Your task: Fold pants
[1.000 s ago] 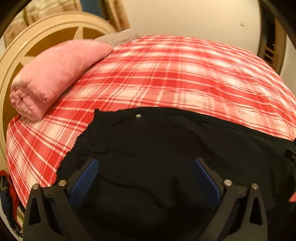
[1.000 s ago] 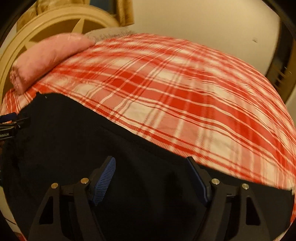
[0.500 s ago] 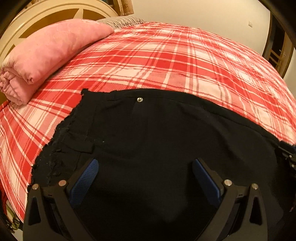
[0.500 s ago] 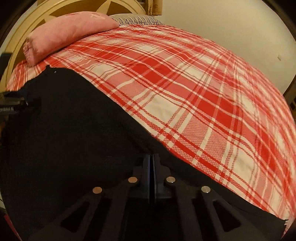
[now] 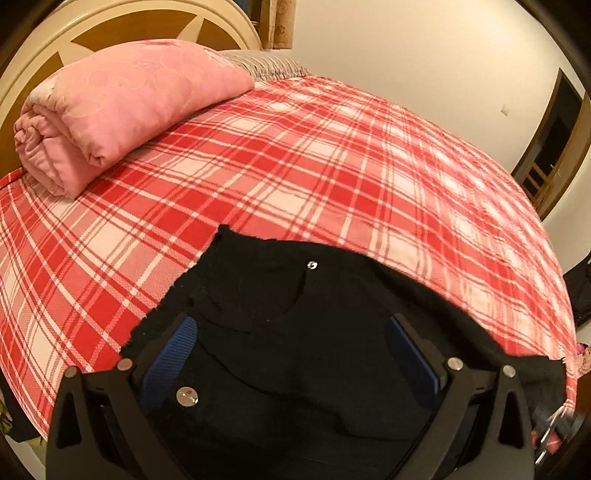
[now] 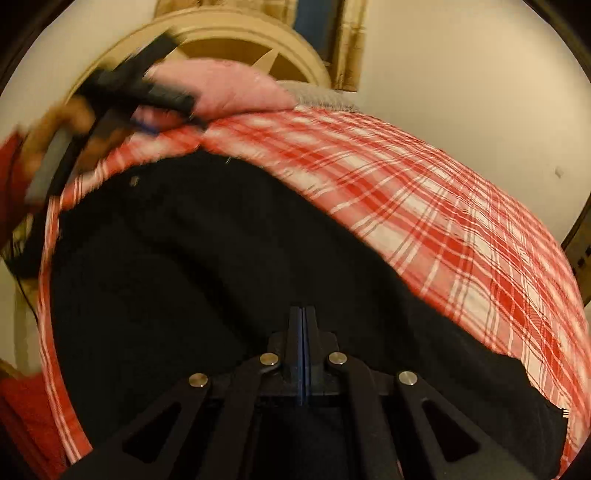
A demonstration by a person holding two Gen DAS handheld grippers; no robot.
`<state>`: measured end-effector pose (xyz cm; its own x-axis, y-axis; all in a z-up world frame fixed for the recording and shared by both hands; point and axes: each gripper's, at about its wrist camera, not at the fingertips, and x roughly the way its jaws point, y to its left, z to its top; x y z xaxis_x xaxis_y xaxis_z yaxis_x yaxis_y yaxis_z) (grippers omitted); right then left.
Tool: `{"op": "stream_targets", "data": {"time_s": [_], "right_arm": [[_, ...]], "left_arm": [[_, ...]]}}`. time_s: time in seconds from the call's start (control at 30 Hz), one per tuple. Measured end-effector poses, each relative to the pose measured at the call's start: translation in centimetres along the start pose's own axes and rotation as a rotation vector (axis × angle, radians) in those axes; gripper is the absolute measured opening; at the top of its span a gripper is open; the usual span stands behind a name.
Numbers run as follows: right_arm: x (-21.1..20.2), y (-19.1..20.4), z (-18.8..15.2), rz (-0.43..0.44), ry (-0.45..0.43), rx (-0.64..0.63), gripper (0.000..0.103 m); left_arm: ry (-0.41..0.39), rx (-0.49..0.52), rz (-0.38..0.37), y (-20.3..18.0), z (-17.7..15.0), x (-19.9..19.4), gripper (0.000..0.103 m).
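Note:
Black pants (image 5: 314,332) lie on a bed with a red-and-white plaid sheet (image 5: 295,177). In the left wrist view my left gripper (image 5: 295,343) is open, its blue pads (image 5: 173,350) spread over the waistband end, where metal buttons (image 5: 312,264) show. In the right wrist view my right gripper (image 6: 303,332) is shut, its pads pressed together on the black pants (image 6: 203,258). The left gripper (image 6: 147,92) shows blurred at the upper left of that view, raised above the sheet (image 6: 443,221).
A rolled pink blanket (image 5: 122,107) lies at the head of the bed against a cream round headboard (image 5: 147,18). A cream wall and a wooden door frame (image 5: 554,140) stand beyond the bed's far side.
My right gripper closed on the pants and has lifted and swung. My left gripper stayed open and rose away from the pants, which now look bunched at the waistband.

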<state>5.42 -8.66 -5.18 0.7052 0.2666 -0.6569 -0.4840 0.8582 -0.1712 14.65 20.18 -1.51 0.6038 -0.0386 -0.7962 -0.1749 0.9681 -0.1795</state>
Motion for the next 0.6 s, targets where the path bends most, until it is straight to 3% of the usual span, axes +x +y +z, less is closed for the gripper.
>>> {"op": "stream_targets", "data": {"time_s": [0.1, 0.23, 0.3, 0.33, 0.37, 0.53, 0.57, 0.6], "right_arm": [[0.5, -0.6, 0.1, -0.002, -0.019, 0.048, 0.000], [2.1, -5.5, 2.9, 0.074, -0.015, 0.226, 0.005], [4.3, -8.0, 4.5, 0.077, 0.010, 0.284, 0.027], [5.6, -9.1, 5.0, 0.090, 0.020, 0.303, 0.056], [7.0, -10.3, 5.4, 0.106, 0.025, 0.327, 0.073], [13.0, -11.8, 5.8, 0.119, 0.145, 0.322, 0.073], [14.0, -11.5, 5.6, 0.149, 0.161, 0.309, 0.067], [14.6, -11.1, 5.3, 0.150, 0.190, 0.289, 0.054]], "left_arm": [[0.007, 0.016, 0.009, -0.7, 0.6, 0.3, 0.103], [0.026, 0.019, 0.024, -1.2, 1.0, 0.9, 0.103], [0.025, 0.028, 0.021, -1.5, 0.5, 1.1, 0.103], [0.031, 0.031, 0.019, -1.6, 0.3, 1.3, 0.103], [0.040, 0.030, 0.017, -1.6, -0.1, 1.6, 0.103], [0.081, 0.043, 0.013, -1.6, -1.5, 2.8, 0.103], [0.086, 0.049, 0.021, -1.5, -1.7, 3.0, 0.103], [0.088, 0.052, 0.033, -1.4, -1.6, 3.3, 0.103]]}}
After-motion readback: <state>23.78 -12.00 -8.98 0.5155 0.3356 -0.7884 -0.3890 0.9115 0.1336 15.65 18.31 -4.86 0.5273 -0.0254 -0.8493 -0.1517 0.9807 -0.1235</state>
